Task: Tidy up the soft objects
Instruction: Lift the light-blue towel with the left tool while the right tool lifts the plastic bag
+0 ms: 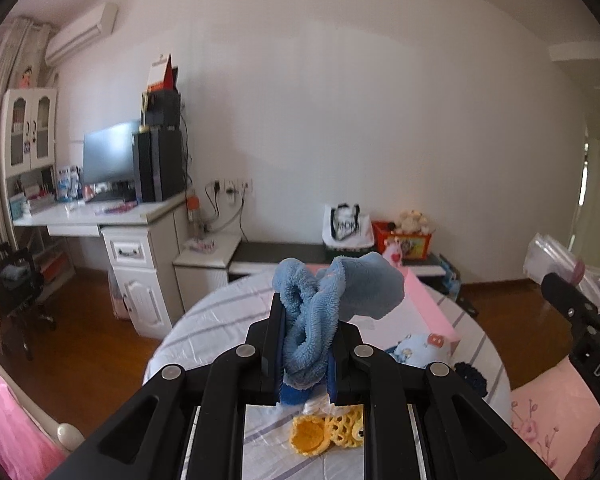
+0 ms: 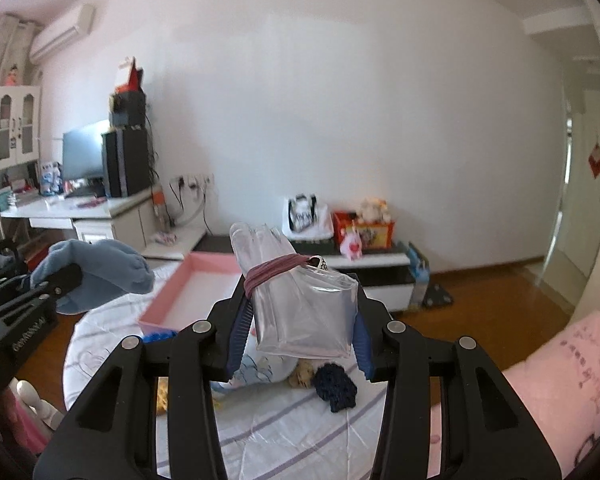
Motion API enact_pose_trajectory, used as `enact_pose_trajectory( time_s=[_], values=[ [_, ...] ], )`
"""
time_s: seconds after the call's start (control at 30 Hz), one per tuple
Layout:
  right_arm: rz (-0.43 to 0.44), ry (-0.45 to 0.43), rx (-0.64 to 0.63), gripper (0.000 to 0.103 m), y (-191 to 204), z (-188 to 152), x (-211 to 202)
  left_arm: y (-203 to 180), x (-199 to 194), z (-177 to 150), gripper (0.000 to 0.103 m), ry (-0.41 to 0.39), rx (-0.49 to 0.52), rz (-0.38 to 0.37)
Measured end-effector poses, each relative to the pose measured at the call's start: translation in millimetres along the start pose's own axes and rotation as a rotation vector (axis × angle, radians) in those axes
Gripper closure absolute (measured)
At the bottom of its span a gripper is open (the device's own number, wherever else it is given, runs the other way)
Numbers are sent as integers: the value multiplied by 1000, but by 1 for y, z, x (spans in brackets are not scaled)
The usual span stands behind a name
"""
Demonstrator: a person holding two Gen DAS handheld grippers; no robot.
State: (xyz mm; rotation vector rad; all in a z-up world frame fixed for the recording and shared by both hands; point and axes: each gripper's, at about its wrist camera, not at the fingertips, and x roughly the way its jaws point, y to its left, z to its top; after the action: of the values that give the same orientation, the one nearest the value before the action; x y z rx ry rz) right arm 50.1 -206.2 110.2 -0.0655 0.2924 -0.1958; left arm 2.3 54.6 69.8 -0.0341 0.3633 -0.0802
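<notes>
Left wrist view: the left gripper [image 1: 306, 344] pinches a blue towel [image 1: 332, 300] between its fingers, held up above the bed [image 1: 220, 320]. A yellow crochet piece [image 1: 328, 430] lies below on the bed.

Right wrist view: the right gripper [image 2: 300, 320] pinches a clear plastic bag [image 2: 300, 300], tied with a purple band [image 2: 274, 270], above the bed. A pink tray [image 2: 192, 292] sits near the bed's far edge.

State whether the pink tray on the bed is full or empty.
Cannot tell fully. The pink tray shows a bare white floor in the right wrist view, but its near corner sits behind the right tongs.
</notes>
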Motion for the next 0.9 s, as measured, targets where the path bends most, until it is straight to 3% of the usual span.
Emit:
enact_pose_trajectory(
  time_s=[0.47, 0.9],
  values=[
    [18, -149, -38, 62, 13, 12, -58, -5, -66, -46, 90, -138, 18, 40],
    [22, -158, -46, 62, 13, 6, -63, -14, -65, -66, 90, -137, 25, 48]
  ],
)
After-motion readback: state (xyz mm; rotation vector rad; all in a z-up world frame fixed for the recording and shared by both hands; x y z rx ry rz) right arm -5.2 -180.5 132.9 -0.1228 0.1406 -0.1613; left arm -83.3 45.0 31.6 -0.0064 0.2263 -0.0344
